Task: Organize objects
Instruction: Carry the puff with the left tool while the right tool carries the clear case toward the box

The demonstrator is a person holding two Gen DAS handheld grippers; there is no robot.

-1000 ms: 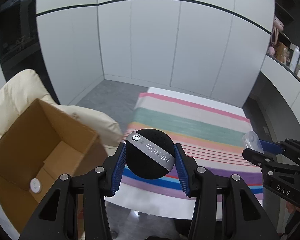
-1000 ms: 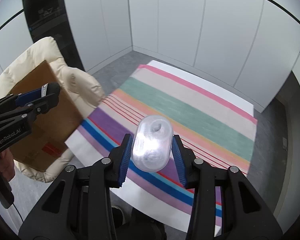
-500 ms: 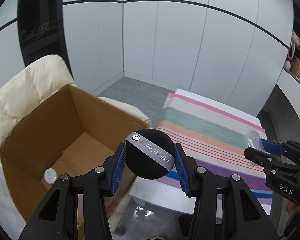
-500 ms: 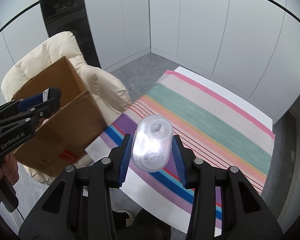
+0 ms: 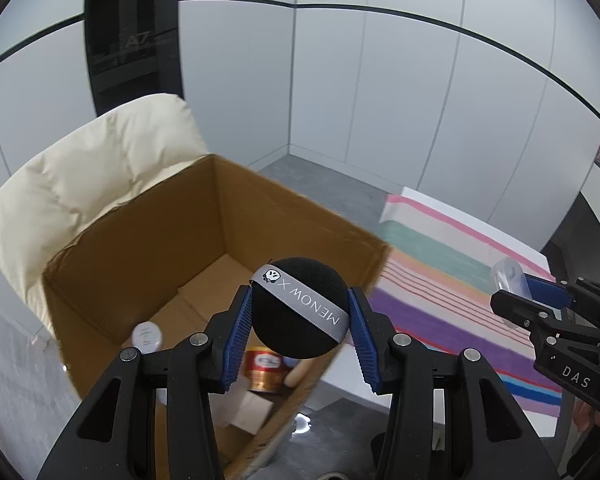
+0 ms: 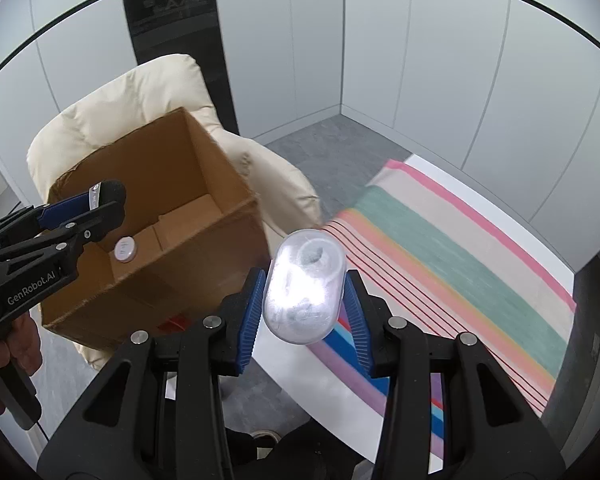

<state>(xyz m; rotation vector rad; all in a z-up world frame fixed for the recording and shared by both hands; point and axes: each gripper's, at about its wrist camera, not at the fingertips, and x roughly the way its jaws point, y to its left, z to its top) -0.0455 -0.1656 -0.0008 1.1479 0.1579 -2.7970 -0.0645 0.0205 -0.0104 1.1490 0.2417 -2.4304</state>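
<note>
Left gripper [image 5: 300, 322] has its blue fingers [image 5: 238, 332] clamped on a black powder puff [image 5: 300, 312] w/ a grey "MENOW" band, held above the open cardboard box [image 5: 148, 220], near the box's front-right corner. Right gripper [image 6: 303, 310] fingers pinch a clear oval plastic case [image 6: 304, 284] from both sides; it hangs to the right of the box, over the near edge of the striped cloth [image 6: 460, 256].

Left wrist view only: down inside the box, a red-and-gold tin [image 5: 265, 368], a white round lid [image 5: 146, 334], a pale carton [image 5: 250, 410] and a wooden stick end [image 5: 298, 374] partly hidden behind the puff. Also the right gripper side-on at the frame's right edge, case tip poking past it.

Right wrist view only: box outer wall w/ a red mark low down, cream padded chair [image 6: 112, 120] carrying the box, and the person's hand [image 6: 8, 350] on the left gripper's handle. Of the box's contents just the white lid shows here; the rest is cut off by the box wall.
</note>
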